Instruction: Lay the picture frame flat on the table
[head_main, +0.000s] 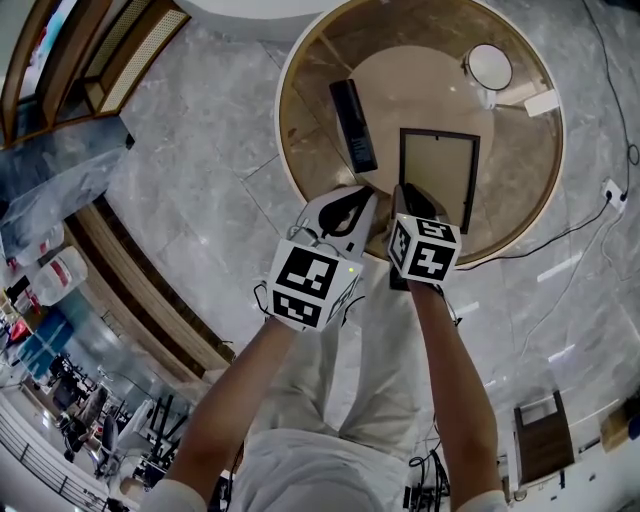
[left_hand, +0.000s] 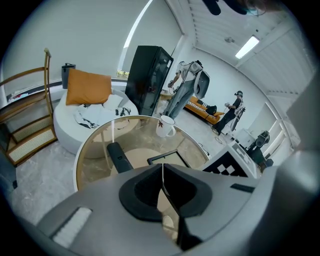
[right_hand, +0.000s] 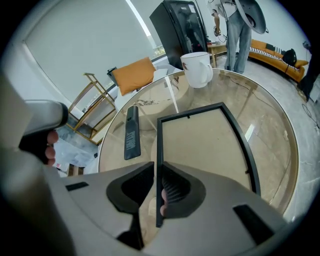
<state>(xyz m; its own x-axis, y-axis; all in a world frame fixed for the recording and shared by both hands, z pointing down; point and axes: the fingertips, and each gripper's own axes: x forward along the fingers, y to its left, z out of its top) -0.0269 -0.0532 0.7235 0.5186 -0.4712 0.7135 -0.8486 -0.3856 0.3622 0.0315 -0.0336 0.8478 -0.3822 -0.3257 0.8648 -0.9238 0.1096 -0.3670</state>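
Person wears a white short-sleeved tee (head_main: 320, 475) and pale trousers (head_main: 385, 345). Left gripper (head_main: 358, 195): light grey shell, black-lined fingers (left_hand: 142, 192), black-and-white marker cube (head_main: 312, 283) at its 7 o'clock, tiny green light (head_main: 352, 268), thin black cable (head_main: 260, 297) at the cube's 9 o'clock. Right gripper (head_main: 410, 195): darker, same grey shell, matching cube (head_main: 425, 248).

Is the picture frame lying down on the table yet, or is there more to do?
Nearly done. The picture frame looks flat, or almost, on the glass table. The right gripper is clamped on its side bar; the left gripper is shut, empty. Left: let go and move away.
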